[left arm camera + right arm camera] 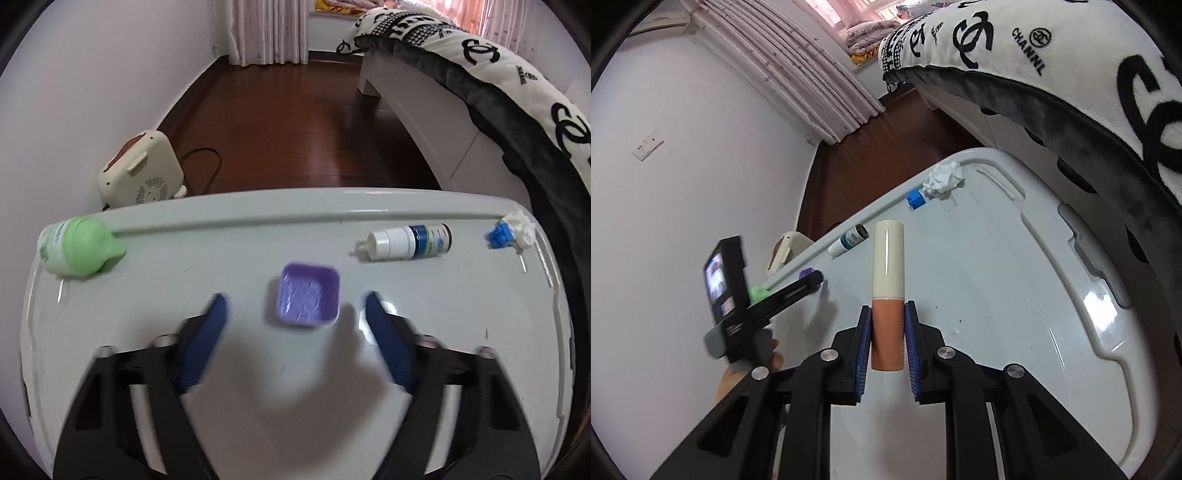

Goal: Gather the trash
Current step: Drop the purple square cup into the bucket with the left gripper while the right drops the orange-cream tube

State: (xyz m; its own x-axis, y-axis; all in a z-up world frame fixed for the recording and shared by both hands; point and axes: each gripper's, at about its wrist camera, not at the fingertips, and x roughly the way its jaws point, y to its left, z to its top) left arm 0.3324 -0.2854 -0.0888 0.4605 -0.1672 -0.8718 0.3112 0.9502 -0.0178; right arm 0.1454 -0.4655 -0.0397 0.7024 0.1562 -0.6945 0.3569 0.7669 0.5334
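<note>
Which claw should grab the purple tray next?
Left. The left claw is open, with the purple tray just ahead between its fingers. The right claw is shut on the tube.

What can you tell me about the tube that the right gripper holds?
The lip gloss tube is a slim cylinder with a glossy cream cap and a clear body filled with peach-brown product. It looks like plastic and is closed. The right gripper is shut on its lower body, blue pads pressing both sides, with the cap pointing away from the camera, above the white table.
</note>
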